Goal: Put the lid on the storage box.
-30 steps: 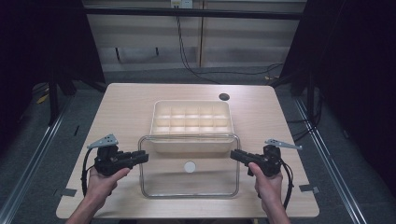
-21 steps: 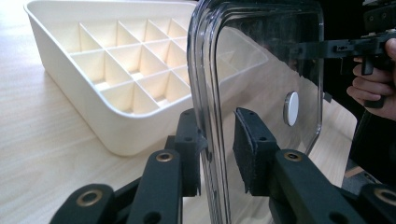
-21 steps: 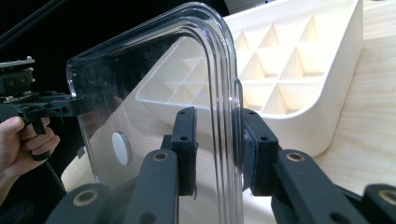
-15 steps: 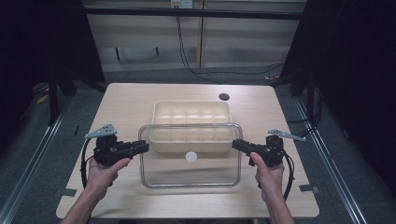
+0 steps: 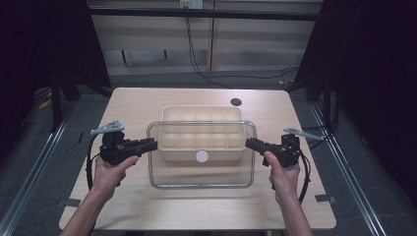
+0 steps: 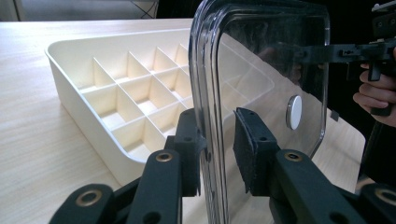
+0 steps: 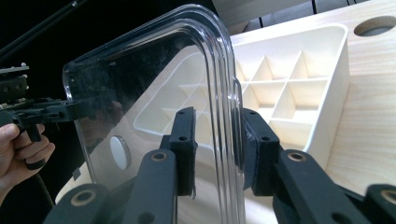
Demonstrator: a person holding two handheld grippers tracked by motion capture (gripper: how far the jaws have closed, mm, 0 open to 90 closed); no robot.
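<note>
Clear lid (image 5: pixel 201 172) has no readable label, left claw (image 5: pixel 153 143) and right claw (image 5: pixel 249 143) each clamped on its rim above the divider tray (image 5: pixel 201 129).

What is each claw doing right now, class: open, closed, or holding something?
Left claw: closed on the left edge of the clear lid.
Right claw: closed on the lid's right edge.
</note>
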